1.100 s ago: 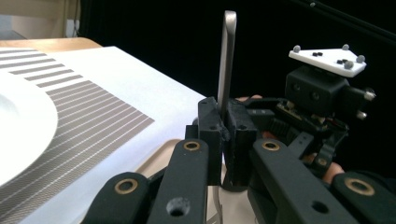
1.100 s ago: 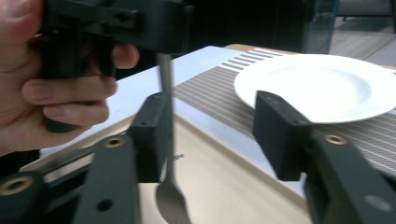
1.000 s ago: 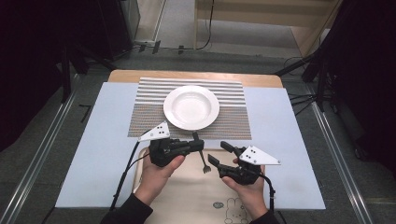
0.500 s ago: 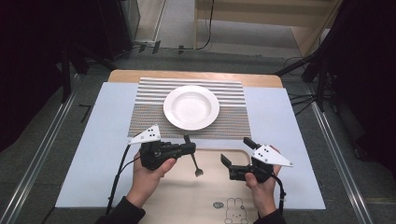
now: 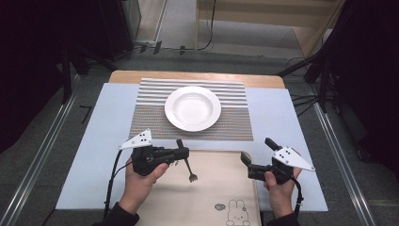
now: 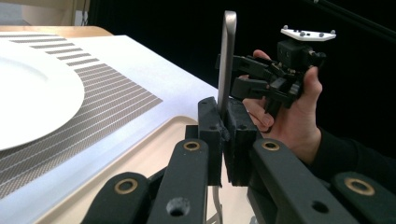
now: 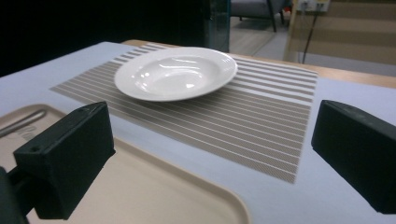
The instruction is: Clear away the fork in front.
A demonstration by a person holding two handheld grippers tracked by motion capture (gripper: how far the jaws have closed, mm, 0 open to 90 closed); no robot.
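My left gripper is shut on the handle of a metal fork, whose tines point toward me above the beige tray. In the left gripper view the fork's handle stands up from between the closed jaws of the left gripper. My right gripper hangs open over the tray's right edge, apart from the fork. In the right gripper view the right gripper has nothing between its wide jaws. A white deep plate rests on a striped placemat beyond the tray.
A pale blue mat covers the wooden table under tray and placemat. The tray carries a rabbit print near its front edge. The other hand and its gripper show in the left gripper view. Dark stands and cables surround the table.
The right gripper has drawn away to the right, from close beside the fork to the tray's right edge. The left gripper has shifted slightly left, keeping the fork.
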